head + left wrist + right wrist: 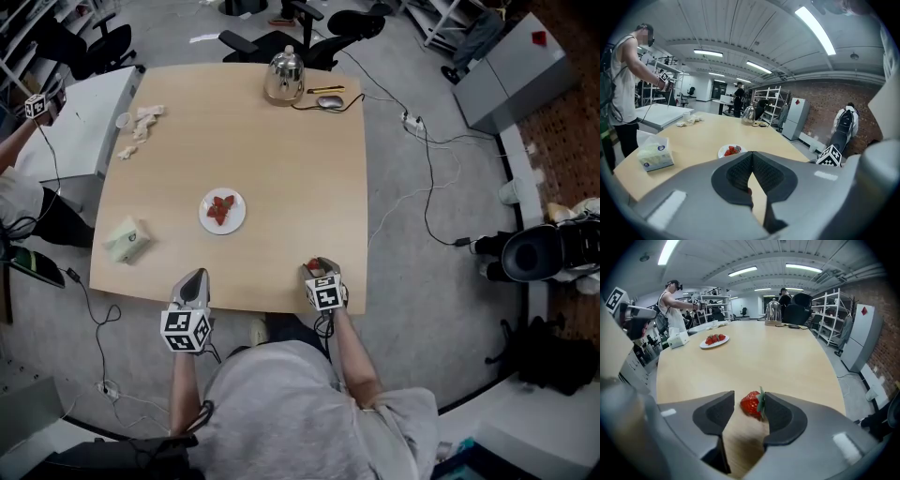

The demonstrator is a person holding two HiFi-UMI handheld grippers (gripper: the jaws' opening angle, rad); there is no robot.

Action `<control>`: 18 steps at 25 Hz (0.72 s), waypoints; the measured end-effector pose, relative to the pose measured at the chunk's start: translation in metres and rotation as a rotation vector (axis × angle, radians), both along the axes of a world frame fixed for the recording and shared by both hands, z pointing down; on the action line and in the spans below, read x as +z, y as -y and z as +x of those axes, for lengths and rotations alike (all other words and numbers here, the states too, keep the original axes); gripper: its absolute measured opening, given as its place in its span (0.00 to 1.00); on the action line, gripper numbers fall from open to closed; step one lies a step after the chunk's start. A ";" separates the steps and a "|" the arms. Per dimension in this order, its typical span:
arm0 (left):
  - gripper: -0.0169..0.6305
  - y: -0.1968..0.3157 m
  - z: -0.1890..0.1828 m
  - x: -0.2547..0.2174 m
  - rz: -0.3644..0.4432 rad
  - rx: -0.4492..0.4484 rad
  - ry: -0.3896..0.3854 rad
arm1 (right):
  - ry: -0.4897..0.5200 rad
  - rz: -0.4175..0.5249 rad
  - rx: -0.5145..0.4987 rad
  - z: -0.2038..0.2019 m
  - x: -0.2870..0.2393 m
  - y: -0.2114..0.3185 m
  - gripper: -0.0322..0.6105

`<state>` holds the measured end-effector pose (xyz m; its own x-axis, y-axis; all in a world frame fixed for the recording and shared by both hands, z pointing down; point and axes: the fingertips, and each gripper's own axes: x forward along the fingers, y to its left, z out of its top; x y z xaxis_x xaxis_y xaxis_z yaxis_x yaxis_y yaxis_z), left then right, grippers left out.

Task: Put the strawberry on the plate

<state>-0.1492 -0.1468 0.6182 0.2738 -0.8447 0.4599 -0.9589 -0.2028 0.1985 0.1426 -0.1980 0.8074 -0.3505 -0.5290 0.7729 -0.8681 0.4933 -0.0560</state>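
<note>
At the far left of the light wooden table a tissue pack lies near the left edge, and farther away a few crumpled white tissues sit toward the far left corner. The left tongs are at the near edge of the table, left of the person's body. They are pressed together tip to tip, and the left gripper view shows nothing between them. Just beyond them and a little to the right a small white plate stands on the table with a heap of red berries in its middle, well apart from both pairs of tongs. At the far edge of the table a shiny metal kettle stands, with a computer mouse and its cable just to the right of it. The right tongs are at the near edge toward the table's right corner, and they are spread. The strawberry sits between their tips with its green leafy end against the right-hand pad. A strip of table shows between its red side and the left-hand pad, so it is not pinched. It is at the near right of the table, well apart from the plate, which lies farther away and to the left. Whether the strawberry rests on the wood cannot be told.
</note>
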 end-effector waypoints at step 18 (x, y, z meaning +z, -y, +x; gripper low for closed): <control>0.06 0.000 -0.012 0.005 -0.009 -0.027 -0.015 | -0.019 -0.002 0.029 0.000 0.002 0.007 0.31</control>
<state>-0.1613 -0.1463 0.6236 0.2577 -0.8478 0.4634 -0.9610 -0.1751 0.2141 0.1425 -0.2050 0.8091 -0.3203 -0.5371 0.7803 -0.8829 0.4679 -0.0403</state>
